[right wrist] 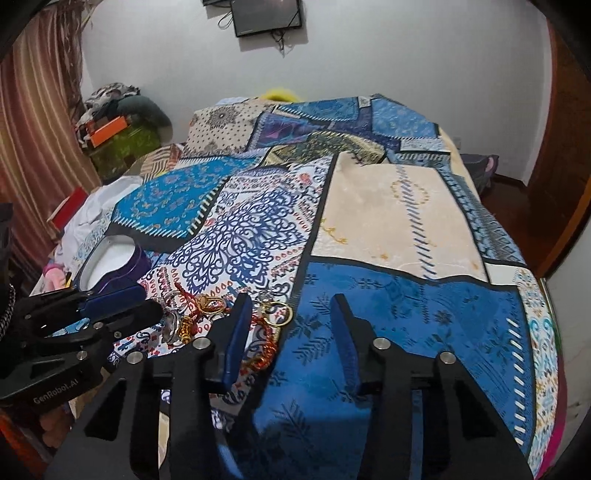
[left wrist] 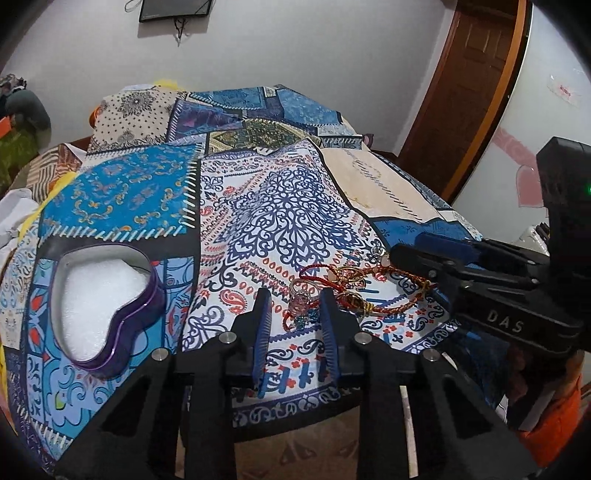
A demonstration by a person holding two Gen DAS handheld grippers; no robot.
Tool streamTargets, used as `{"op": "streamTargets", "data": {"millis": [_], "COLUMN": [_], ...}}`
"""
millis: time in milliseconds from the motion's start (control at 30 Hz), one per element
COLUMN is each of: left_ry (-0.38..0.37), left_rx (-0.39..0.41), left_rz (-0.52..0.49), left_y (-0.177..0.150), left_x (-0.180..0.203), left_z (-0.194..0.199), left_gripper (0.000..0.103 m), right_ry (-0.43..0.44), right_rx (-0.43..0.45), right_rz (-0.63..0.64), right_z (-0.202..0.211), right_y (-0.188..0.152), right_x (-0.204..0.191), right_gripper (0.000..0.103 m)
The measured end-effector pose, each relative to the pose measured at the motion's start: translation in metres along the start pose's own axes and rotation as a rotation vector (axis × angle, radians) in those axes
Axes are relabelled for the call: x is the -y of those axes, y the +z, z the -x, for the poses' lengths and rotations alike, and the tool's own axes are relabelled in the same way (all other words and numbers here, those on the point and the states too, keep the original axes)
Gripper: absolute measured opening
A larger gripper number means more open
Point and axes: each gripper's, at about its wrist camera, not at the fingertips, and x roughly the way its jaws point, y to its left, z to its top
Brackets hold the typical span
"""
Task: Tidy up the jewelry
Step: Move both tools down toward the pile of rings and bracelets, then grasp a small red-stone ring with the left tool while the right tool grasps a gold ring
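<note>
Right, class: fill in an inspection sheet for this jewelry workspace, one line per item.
Surface: patchwork bedspread on a bed.
Job's things: jewelry pile of red cords and gold rings lies loose; heart-shaped tin open, white padding inside, apart from the pile.
Clutter: white cloth at the bed edge.
Grippers: left claw open over the pile; right claw open, beside the pile.
Cables: dangling under the wall screen.
Surroundings: wooden door, striped curtain.

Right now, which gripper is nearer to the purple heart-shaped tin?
Left. The left gripper hangs open over the jewelry pile, just right of the heart-shaped tin. The right gripper is open too, farther right, beyond the pile.
</note>
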Motion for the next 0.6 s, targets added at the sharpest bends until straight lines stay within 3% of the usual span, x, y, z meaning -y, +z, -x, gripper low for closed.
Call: {"op": "streamTargets", "data": {"millis": [300,367,600], "left_ry": [-0.023,-0.023,-0.018], "left_rx": [0.002,0.01,0.043], "left_rz": [0.008,0.007,-0.002], "left_y": [0.001,0.001,0.004], "left_x": [-0.002,-0.002,0.001], "left_z": [-0.005,-0.002,0.01], "left_gripper": [0.013,0.011,0.011], "right_ry": [0.008,0.017,0.017], "right_rx": [-0.034,-0.037,-0.029], "right_rz": [0.007,0.008,-0.004], "right_z": [-0.013,-0.014,-0.01], "right_y": [-0.004,-0.003,-0.002], "right_x": [0.0,0.0,0.001], "right_gripper": [0.028,0.02,0.019]}}
